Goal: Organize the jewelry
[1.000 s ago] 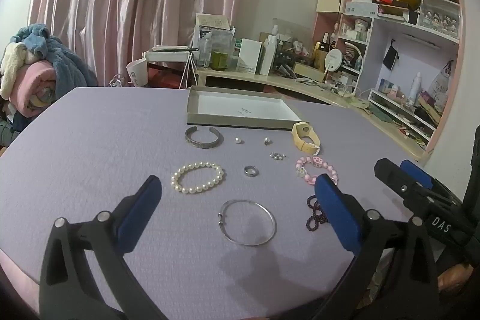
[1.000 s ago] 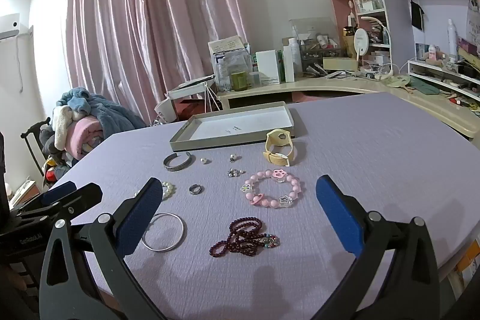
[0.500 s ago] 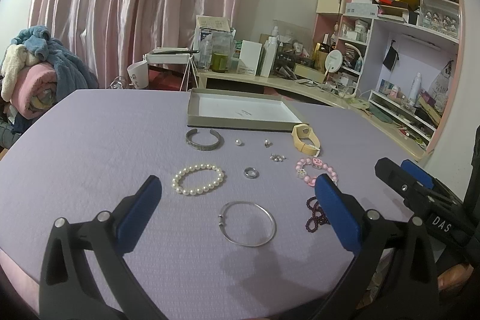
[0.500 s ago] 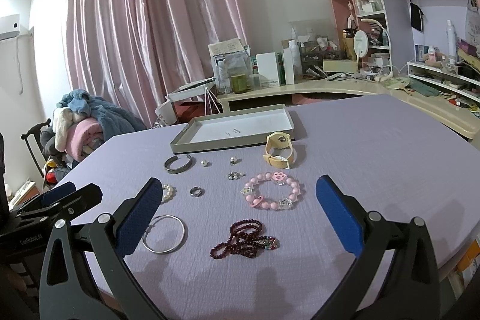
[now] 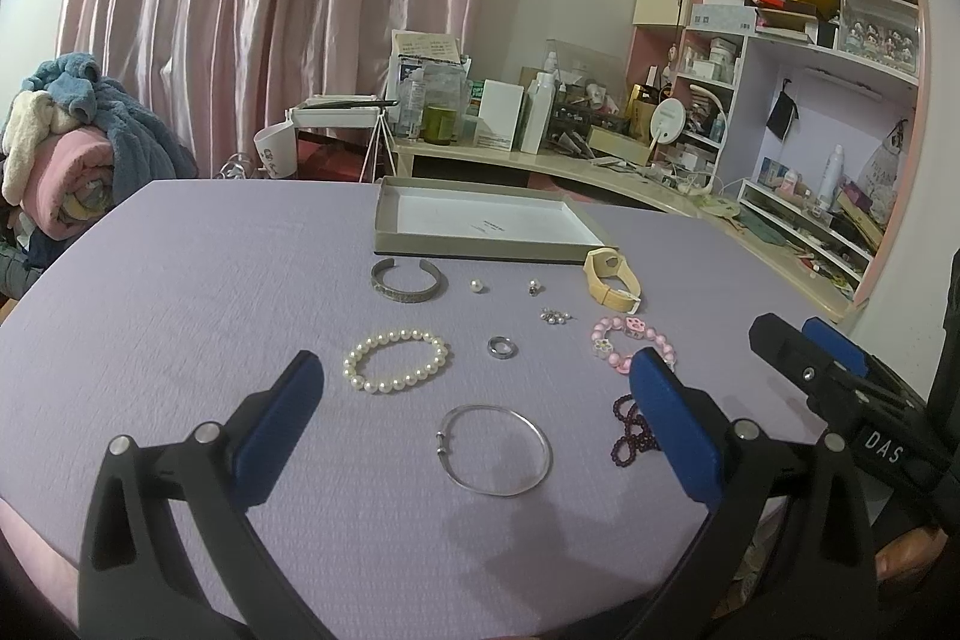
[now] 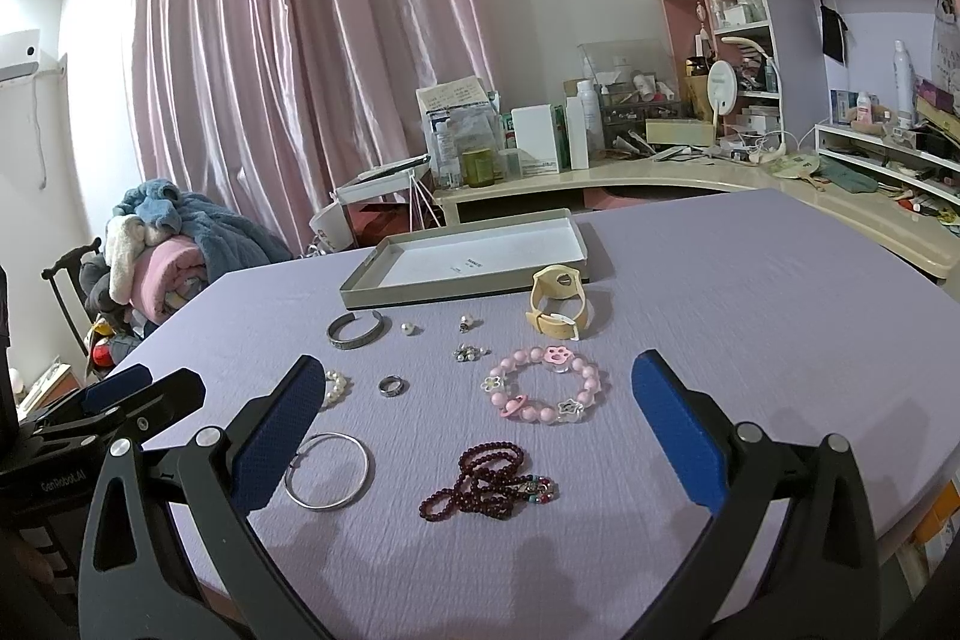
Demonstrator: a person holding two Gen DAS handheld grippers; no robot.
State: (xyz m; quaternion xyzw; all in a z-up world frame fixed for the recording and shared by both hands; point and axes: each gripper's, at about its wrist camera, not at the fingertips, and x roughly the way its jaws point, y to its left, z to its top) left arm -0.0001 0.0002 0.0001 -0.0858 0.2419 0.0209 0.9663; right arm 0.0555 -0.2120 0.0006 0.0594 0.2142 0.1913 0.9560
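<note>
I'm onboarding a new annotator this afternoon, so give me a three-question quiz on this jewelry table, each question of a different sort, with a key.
1. True or false: the shallow tray already holds a bracelet.
2. Multiple choice: which piece lies nearest the right gripper, between its fingers in the right wrist view? A) pearl bracelet B) dark red bead strand C) yellow watch
3. Fill in: the left gripper is ____, with the thin silver bangle lying on the table between its fingers in its view.

Key: 1 false, since only small dark marks show on the tray floor. 2 B. 3 open.
</note>
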